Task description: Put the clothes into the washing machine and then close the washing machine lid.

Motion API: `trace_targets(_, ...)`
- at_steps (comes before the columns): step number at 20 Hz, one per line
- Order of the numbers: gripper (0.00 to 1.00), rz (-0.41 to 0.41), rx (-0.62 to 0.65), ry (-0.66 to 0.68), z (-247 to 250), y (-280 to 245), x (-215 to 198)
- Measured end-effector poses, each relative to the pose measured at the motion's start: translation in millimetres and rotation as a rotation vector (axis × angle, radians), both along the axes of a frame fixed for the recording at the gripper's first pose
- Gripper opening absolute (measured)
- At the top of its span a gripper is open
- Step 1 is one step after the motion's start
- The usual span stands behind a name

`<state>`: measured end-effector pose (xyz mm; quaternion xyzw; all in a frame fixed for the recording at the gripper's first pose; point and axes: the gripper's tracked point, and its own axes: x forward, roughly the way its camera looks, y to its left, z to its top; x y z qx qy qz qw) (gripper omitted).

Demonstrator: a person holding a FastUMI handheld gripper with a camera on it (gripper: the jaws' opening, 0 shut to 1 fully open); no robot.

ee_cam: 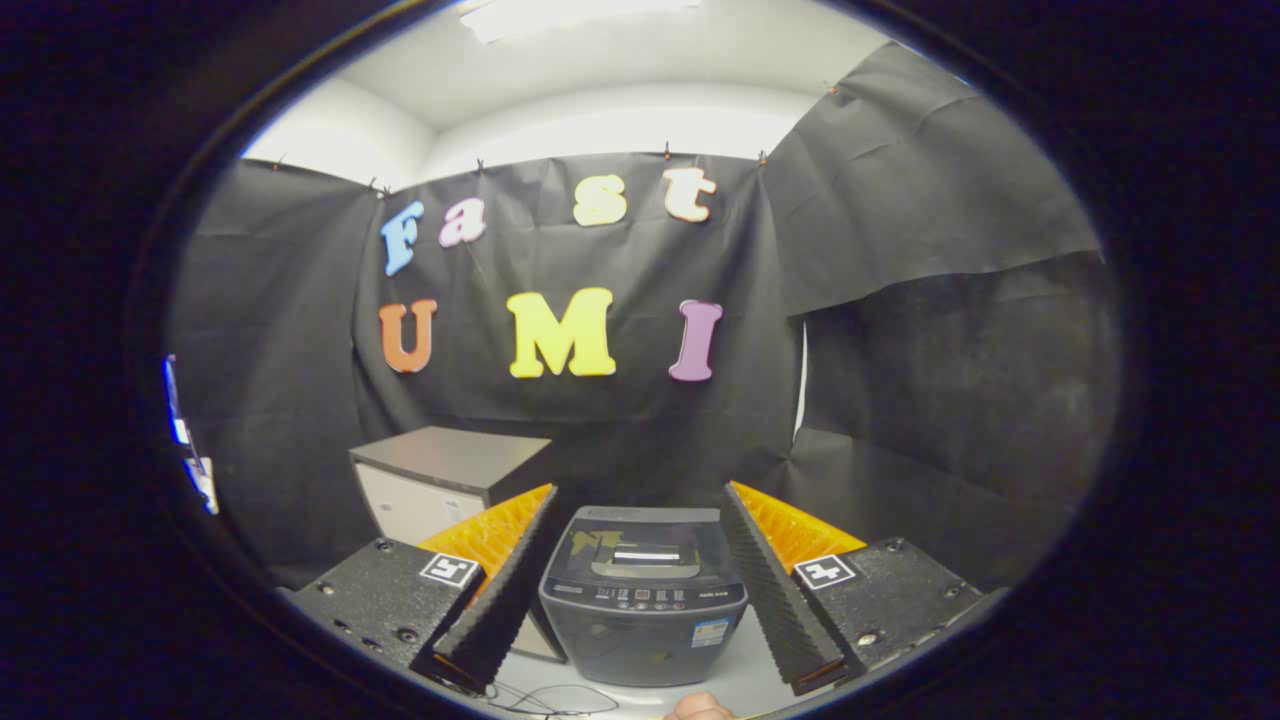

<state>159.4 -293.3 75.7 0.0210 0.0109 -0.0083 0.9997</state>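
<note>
Your gripper (640,590) hangs above the bench (745,680) with its two fingers (505,590) spread wide, nothing pressed between them. Each finger's ridged inner face looks inward at the machine, and neither one touches it.

The washing machine (640,625) sits directly between your fingers, a small dark grey top-loader standing upright on the pale bench. Its lid (640,550) is down and lies flat across the top, with light glinting off the dark glossy panel. A row of small buttons runs along the front lip of the top, and a small sticker sits on the front wall near its right side. The machine's left edge is partly covered by your left finger.

Beyond your left finger, back toward the booth wall, stands a low cabinet (445,480) with a dark flat top and a pale front, well apart from the washing machine. A thin dark cable (545,700) curls on the bench just below the machine's front. Right beside it, at the near edge of the bench, a small piece of a person's finger (700,708) shows. No clothes can be made out on the bench around the machine.
</note>
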Motion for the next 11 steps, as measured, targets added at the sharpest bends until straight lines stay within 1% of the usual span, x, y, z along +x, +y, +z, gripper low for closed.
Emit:
trace_targets(2,0.98,0.012,-0.022,-0.006,-9,-10,-37)
trace_targets(5,0.99,0.045,-0.038,-0.065,-8,-7,-87)
trace_targets(8,0.99,0.047,-0.027,-0.055,-24,-5,-102)
trace_targets(11,0.99,0.026,-0.002,-0.043,-31,-3,-112)
